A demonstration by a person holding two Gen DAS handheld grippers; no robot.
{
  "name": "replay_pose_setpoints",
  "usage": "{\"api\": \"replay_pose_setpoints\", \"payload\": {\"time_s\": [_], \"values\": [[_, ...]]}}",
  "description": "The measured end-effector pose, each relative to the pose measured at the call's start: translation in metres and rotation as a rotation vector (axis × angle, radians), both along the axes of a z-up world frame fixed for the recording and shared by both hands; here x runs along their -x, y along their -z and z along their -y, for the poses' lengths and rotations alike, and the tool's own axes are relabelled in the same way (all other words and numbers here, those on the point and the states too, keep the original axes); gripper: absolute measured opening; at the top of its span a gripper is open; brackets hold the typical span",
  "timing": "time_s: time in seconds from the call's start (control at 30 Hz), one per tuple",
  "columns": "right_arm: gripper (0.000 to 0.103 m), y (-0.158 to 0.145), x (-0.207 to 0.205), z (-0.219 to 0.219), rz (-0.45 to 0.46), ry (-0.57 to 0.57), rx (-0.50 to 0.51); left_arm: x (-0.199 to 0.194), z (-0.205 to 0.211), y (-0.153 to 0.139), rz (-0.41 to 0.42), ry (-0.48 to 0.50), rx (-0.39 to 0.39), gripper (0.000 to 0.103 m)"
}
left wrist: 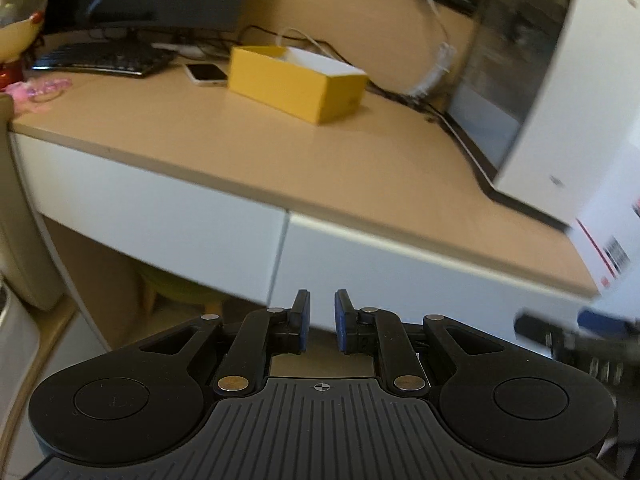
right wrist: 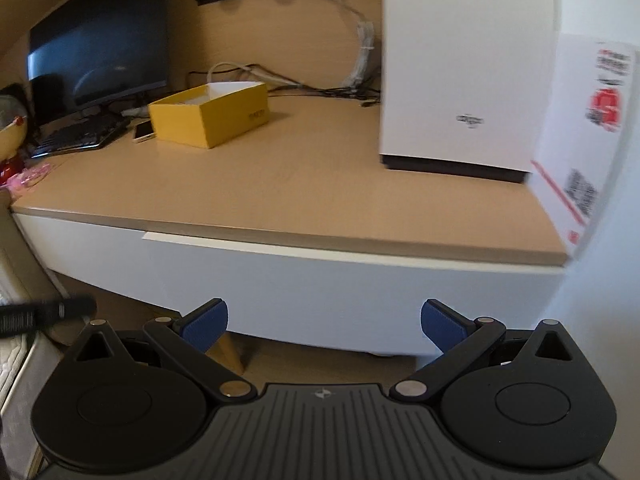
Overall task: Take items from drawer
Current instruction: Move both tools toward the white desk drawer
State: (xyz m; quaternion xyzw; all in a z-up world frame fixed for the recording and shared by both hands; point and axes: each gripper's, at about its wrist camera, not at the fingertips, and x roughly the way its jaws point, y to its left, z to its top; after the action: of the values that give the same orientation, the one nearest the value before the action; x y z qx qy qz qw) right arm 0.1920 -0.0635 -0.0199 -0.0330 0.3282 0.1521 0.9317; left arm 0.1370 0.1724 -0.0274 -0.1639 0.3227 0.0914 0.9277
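Two white drawer fronts sit under the wooden desk top [left wrist: 360, 168]: a left drawer [left wrist: 160, 208] and a right drawer [left wrist: 400, 268]. In the right wrist view the right drawer [right wrist: 340, 296] shows a thin white top lip below the desk edge; no contents are visible. My left gripper [left wrist: 322, 316] hovers in front of the seam between the drawers, its blue pads a narrow gap apart with nothing between them. My right gripper [right wrist: 324, 324] stands wide open and empty before the right drawer. Each gripper shows blurred at the edge of the other's view.
On the desk are an open yellow box [left wrist: 296, 80], a white phone [left wrist: 206, 74], a keyboard [left wrist: 100, 58], a monitor [right wrist: 100, 40], cables, a white computer tower [right wrist: 460, 60] and a white carton [right wrist: 580, 140] at the right end. A stool [left wrist: 180, 288] stands under the desk.
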Motion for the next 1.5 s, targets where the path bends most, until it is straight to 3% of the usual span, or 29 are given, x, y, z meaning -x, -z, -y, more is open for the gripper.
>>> {"api": "replay_pose_setpoints", "payload": {"time_s": [0.23,0.4,0.5,0.8,1.23,1.33,1.5], "values": [[0.103,0.015,-0.021,-0.01,0.079,-0.107,0.064,-0.051,-0.036,0.018,0.023,0.018,0.09,0.014],[0.103,0.02,-0.038,-0.017,0.04,-0.128,0.114,-0.074,-0.055,0.021,0.036,-0.063,0.108,0.014],[0.103,0.018,-0.044,-0.017,0.052,-0.093,0.139,-0.085,-0.062,0.022,0.045,-0.057,0.131,0.014],[0.103,0.022,-0.067,-0.023,0.046,-0.058,0.113,-0.1,-0.065,0.034,-0.038,-0.056,0.139,0.014],[0.1,0.041,-0.077,-0.06,-0.018,-0.114,0.005,-0.11,-0.064,0.035,-0.047,0.086,0.103,0.014],[0.1,0.043,-0.077,-0.071,-0.014,-0.151,0.022,-0.112,-0.065,0.036,-0.054,0.108,0.097,0.015],[0.1,0.043,-0.073,-0.089,0.006,-0.174,0.093,-0.117,-0.075,0.037,-0.07,0.128,0.157,0.016]]}}
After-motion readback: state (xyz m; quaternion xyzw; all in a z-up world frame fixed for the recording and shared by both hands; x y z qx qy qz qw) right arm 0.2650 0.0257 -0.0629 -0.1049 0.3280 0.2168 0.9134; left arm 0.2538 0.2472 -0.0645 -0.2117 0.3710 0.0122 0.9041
